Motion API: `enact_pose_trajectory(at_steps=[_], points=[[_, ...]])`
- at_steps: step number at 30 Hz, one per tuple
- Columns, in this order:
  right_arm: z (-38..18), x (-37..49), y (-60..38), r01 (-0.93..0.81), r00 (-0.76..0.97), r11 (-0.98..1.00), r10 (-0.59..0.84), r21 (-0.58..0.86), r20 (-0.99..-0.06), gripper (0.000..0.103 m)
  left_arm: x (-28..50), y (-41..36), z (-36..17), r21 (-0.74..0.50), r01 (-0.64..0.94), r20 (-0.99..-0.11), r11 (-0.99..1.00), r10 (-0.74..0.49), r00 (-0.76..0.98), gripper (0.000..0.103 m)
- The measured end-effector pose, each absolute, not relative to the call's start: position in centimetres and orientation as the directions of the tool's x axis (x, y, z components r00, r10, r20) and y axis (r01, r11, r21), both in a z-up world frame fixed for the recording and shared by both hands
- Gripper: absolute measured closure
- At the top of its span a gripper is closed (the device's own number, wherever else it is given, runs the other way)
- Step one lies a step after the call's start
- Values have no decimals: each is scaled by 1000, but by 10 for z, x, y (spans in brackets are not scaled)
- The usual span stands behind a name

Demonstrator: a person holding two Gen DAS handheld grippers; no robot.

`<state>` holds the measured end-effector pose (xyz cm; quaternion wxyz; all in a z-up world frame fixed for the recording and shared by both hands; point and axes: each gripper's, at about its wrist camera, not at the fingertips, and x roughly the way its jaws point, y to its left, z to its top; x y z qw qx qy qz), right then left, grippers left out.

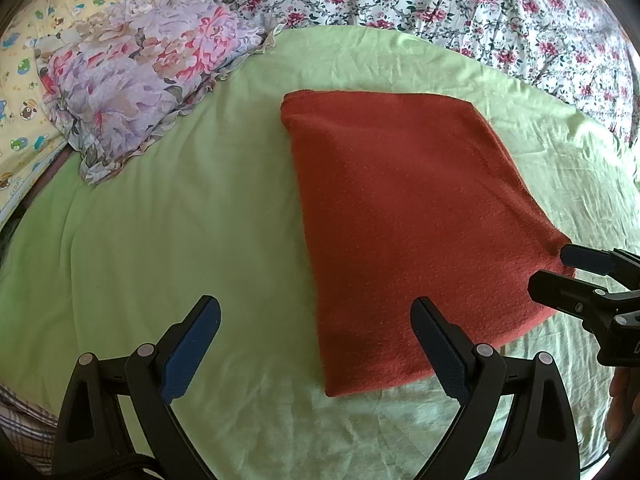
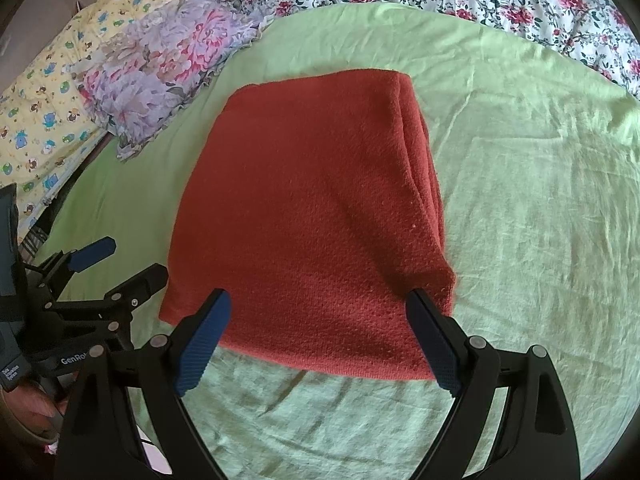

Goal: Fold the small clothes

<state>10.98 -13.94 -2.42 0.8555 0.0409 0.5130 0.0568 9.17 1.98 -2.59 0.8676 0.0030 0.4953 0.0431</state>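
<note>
- Red knitted garment [image 2: 304, 216]: lies already folded into a thick rectangle on the green sheet [image 2: 540, 200], just ahead of both grippers, with stacked layer edges showing along its right side in the right wrist view.
- Right gripper [image 2: 316, 336]: jaws spread wide and holding nothing. The near hem of the garment sits between the blue pads [image 2: 200, 344], and the right pad overlaps the near right corner; whether it touches the cloth cannot be told.
- Left gripper [image 1: 316, 344]: jaws likewise wide apart and empty. The left pad is over bare sheet, the right one over the garment's near left corner.
- Handling, as a judgement: soft, light, limp knit with a coarse texture. It should give good friction against the pads and not slip, but the layers may slide or fan apart if only the top one is pinched.
- Best hold, judged: the two near corners, taking all layers at once, one gripper per corner.
- Beyond: a ruffled floral pillow [image 1: 136, 80] lies well apart at far left, and a flowered bedspread [image 1: 480, 8] lies behind.
- Hard to make out: what kind of garment it is, since sleeves, collar and the underside layers are hidden. A hand at the frame edge is cut off.
</note>
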Motion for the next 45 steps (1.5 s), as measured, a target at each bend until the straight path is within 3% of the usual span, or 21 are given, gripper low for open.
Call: enact_pose_trajectory(at_steps=[45], points=[[-13,114,-138,-41,490,988,150,150,-858,14,99,16,-23,45,-53,-855,998,66,515,7]])
